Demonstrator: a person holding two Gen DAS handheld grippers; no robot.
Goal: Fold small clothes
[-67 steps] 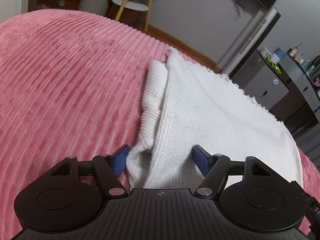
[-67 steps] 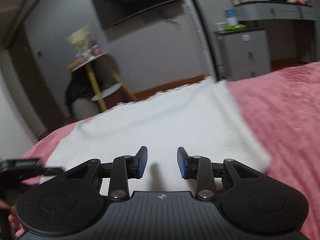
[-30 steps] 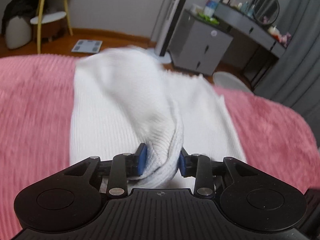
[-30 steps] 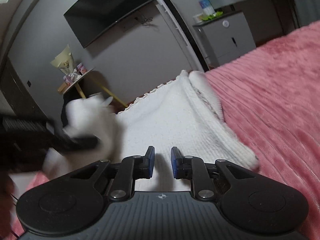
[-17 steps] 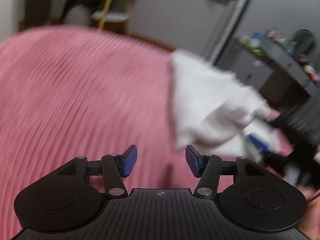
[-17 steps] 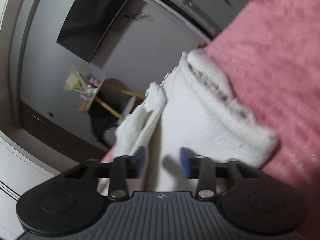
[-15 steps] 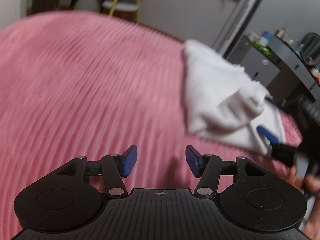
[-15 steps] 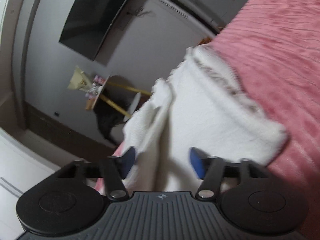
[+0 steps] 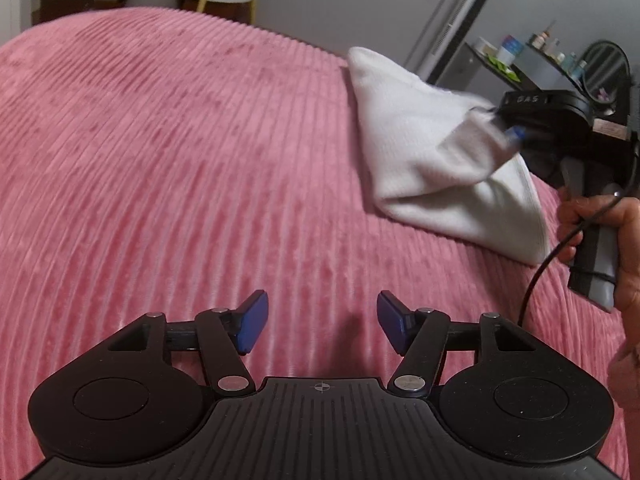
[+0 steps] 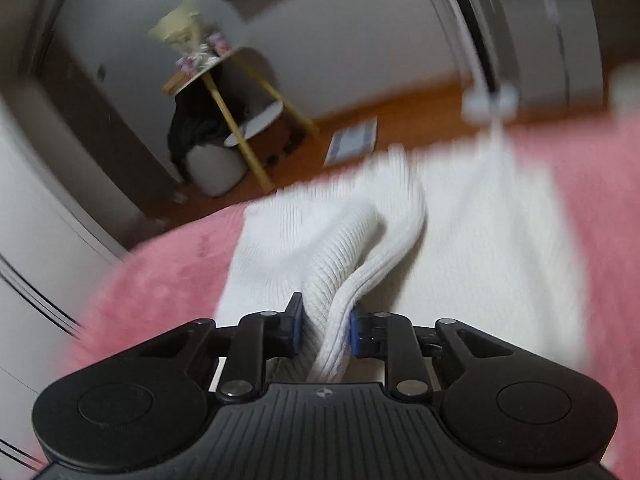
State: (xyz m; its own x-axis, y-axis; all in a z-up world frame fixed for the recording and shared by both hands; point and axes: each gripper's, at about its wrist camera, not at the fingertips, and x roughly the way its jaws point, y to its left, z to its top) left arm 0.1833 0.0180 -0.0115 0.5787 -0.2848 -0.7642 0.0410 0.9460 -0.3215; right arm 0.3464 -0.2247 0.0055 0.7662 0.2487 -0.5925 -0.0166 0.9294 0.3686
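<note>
A white knitted garment [image 9: 424, 148] lies partly folded on the pink ribbed bedspread [image 9: 160, 160], at the right of the left wrist view. My left gripper [image 9: 319, 322] is open and empty above bare bedspread, well short of the garment. My right gripper [image 10: 325, 328] is shut on a bunched ribbed edge of the garment [image 10: 336, 256] and holds it lifted. The right gripper also shows in the left wrist view [image 9: 514, 134], clamped on the garment's raised corner, with a hand on its handle.
The bed's far edge runs behind the garment. Beyond it are a wooden floor, a yellow-legged side table [image 10: 224, 80] with a dark cloth, a grey cabinet [image 10: 560, 40] and a dresser with bottles [image 9: 540, 52].
My left gripper let go of the garment, opened and drew back to the left. My right gripper opened, then shut on the raised edge and lifts it.
</note>
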